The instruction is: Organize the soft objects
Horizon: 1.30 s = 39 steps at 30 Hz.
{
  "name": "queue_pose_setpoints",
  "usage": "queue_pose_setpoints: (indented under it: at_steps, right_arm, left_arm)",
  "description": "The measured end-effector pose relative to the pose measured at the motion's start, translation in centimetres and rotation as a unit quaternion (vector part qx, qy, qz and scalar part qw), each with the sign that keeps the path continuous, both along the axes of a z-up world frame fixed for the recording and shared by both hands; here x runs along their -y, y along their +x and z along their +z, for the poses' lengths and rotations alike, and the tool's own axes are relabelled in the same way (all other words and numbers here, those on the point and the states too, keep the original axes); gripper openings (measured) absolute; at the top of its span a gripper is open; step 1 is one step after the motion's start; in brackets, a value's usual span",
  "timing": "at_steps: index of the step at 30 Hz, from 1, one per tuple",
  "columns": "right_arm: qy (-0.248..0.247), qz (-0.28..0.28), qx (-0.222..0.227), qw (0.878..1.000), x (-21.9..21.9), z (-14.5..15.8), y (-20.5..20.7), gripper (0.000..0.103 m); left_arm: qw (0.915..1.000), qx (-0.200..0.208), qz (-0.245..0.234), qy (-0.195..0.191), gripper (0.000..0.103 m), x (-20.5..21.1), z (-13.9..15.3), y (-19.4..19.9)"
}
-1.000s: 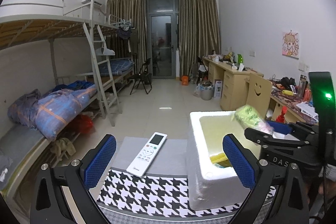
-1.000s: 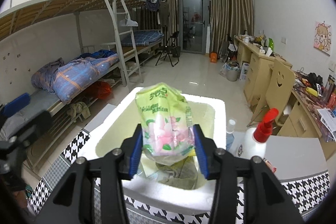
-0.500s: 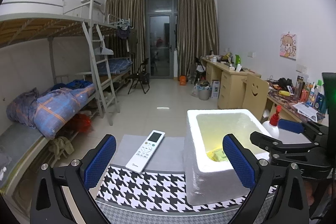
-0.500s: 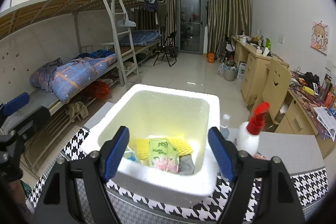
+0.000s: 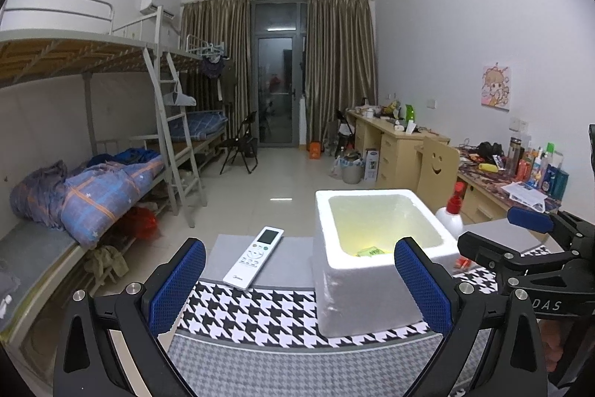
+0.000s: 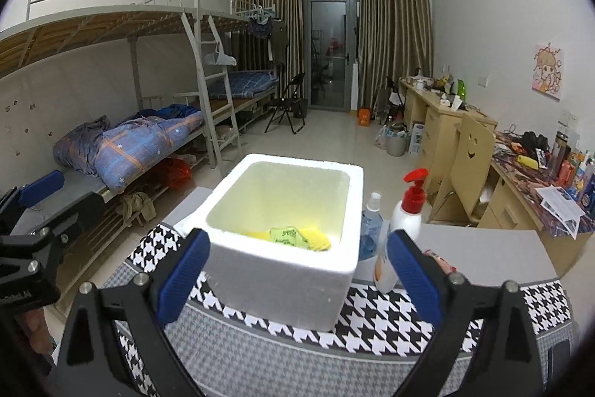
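Checked tablecloth (image 6: 372, 322) near table edge, foam box (image 6: 282, 270) upright, green packet (image 6: 288, 236) inside, right gripper (image 6: 297, 281) just opened wide, empty, left gripper (image 5: 297, 285) apart, empty, clear of box.

A white foam box (image 6: 286, 270) stands on the table (image 6: 483, 248), its top open and unobstructed, so a claw could enter from above; soft packets (image 6: 293, 237) lie low on its floor, leaving most of the inside free. Just beside the box's right wall stand a clear bottle (image 6: 372, 226) and a taller pump bottle (image 6: 403, 222) with a red head, narrowing the way in from that side. Right of them the grey table top lies bare. On the box's left side a white remote control (image 5: 254, 257) lies flat, apart from the box. The patterned cloth (image 5: 260, 311) in front of the box is free.
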State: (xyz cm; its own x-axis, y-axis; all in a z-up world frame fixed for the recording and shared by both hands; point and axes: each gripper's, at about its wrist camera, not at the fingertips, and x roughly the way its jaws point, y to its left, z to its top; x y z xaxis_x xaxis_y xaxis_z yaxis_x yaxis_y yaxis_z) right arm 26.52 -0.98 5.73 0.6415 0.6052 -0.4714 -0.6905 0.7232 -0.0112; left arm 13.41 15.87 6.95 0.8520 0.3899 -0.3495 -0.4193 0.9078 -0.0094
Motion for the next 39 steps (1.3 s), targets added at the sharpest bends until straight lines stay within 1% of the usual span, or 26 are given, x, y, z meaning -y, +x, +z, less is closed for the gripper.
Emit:
queue_pose_setpoints:
  at_steps: [9, 16, 22, 28, 34, 39]
  right_arm:
    - [0.015, 0.001, 0.022, 1.000, 2.7, 0.9, -3.9, 0.098]
    - [0.037, -0.002, 0.041, 0.998, 5.0, 0.9, -7.2, 0.098]
    - [0.043, 0.004, 0.052, 0.998, 6.5, 0.6, -9.0, 0.098]
    - [0.051, 0.004, 0.068, 0.996, 8.3, 0.0, -10.8, 0.098]
    - [0.060, 0.001, 0.096, 0.994, 9.8, -0.5, -12.8, 0.098]
    - [0.064, -0.002, 0.094, 0.993, 10.8, -1.7, -13.4, 0.098]
  left_arm:
    - [0.9998, 0.007, -0.015, 0.007, 0.102, 2.5, 0.3, -3.0]
    - [0.9991, 0.027, -0.025, 0.018, 0.102, 4.7, 0.9, -5.7]
    - [0.9984, 0.039, -0.034, 0.024, 0.102, 6.8, 0.8, -7.4]
    - [0.9977, 0.046, -0.044, 0.023, 0.102, 8.3, -0.1, -8.7]
    - [0.9972, 0.056, -0.047, 0.017, 0.102, 9.1, -1.1, -9.8]
    - [0.9973, 0.060, -0.038, 0.015, 0.102, 9.5, -2.3, -10.7]
